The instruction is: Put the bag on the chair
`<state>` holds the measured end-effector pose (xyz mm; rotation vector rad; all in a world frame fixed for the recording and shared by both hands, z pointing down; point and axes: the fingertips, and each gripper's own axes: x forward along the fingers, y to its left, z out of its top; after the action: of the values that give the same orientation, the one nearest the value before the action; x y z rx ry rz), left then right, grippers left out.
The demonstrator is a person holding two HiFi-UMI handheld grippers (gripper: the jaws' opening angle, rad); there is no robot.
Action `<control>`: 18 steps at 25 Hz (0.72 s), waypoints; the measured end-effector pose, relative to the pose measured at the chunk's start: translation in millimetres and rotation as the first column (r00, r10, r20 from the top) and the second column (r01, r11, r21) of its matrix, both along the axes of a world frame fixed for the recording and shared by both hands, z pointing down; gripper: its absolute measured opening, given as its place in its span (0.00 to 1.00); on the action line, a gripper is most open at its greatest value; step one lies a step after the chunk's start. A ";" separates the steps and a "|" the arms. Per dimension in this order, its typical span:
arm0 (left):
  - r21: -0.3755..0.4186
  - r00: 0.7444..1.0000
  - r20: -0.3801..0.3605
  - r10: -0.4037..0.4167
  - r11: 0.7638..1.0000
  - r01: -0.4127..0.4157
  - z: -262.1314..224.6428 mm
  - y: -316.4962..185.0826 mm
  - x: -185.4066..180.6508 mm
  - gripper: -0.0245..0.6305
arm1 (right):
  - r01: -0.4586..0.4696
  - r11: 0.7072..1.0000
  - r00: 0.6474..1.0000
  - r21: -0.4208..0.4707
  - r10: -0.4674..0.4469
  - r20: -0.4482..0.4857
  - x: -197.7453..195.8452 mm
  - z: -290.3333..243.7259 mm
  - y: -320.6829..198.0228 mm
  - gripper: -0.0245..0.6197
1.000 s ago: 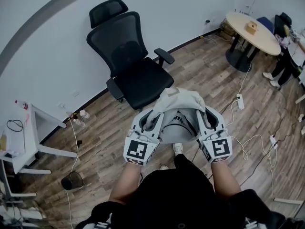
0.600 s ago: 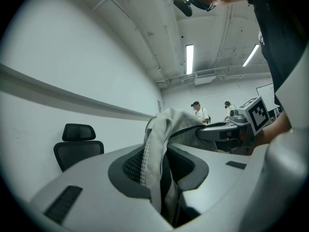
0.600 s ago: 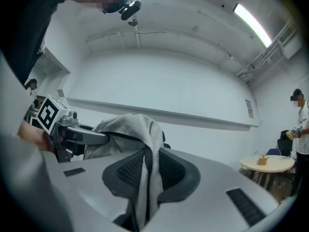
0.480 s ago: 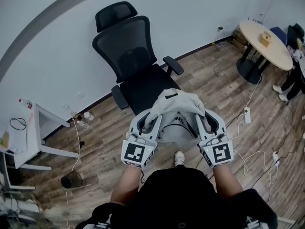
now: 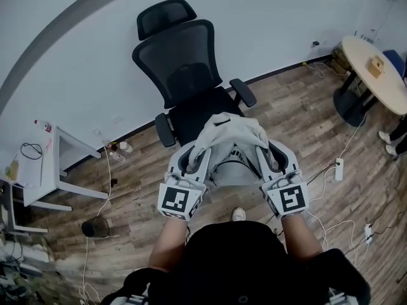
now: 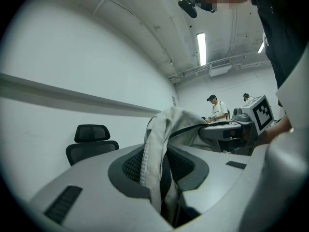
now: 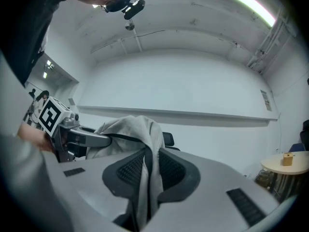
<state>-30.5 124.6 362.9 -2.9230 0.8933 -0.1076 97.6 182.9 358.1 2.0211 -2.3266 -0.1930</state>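
A light grey cloth bag (image 5: 230, 138) hangs between my two grippers, held up in the air just in front of a black mesh office chair (image 5: 184, 81). My left gripper (image 5: 194, 161) is shut on the bag's left edge, and the fabric (image 6: 157, 153) runs down between its pads. My right gripper (image 5: 266, 157) is shut on the bag's right edge, with cloth (image 7: 147, 173) pinched between its pads. The chair's seat (image 5: 194, 116) lies partly under the bag. Its headrest (image 6: 91, 132) shows beyond the left gripper.
A round wooden table (image 5: 375, 65) with a small box stands at the right. A white shelf unit (image 5: 38, 170) is at the left. Cables and a power strip (image 5: 337, 169) lie on the wood floor. A white wall rises behind the chair. Two people (image 6: 217, 108) stand far off.
Both grippers and the bag have moved closer to the chair, and the bag now overlaps the front of the seat. The grip on the bag is unchanged.
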 end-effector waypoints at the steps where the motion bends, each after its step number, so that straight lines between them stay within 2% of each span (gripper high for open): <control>1: -0.001 1.000 0.003 -0.013 1.000 0.013 1.0 -2.2 1.4 0.19 | 0.012 1.000 1.000 0.001 -0.012 0.005 2.0 0.8 -3.7 0.16; 11: -0.009 0.996 0.034 -0.088 0.996 0.089 7.4 -33.5 8.9 0.19 | 0.080 0.997 0.996 -0.013 -0.080 0.037 13.8 8.2 -46.0 0.16; 18: -0.058 0.994 0.033 -0.105 0.993 0.106 27.4 -72.9 6.1 0.19 | 0.102 0.993 0.994 -0.058 -0.100 0.039 12.3 26.1 -89.4 0.16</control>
<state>-24.4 51.7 390.3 -2.9193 1.0581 -0.1873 109.9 93.5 384.2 1.8974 -2.4272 -0.0910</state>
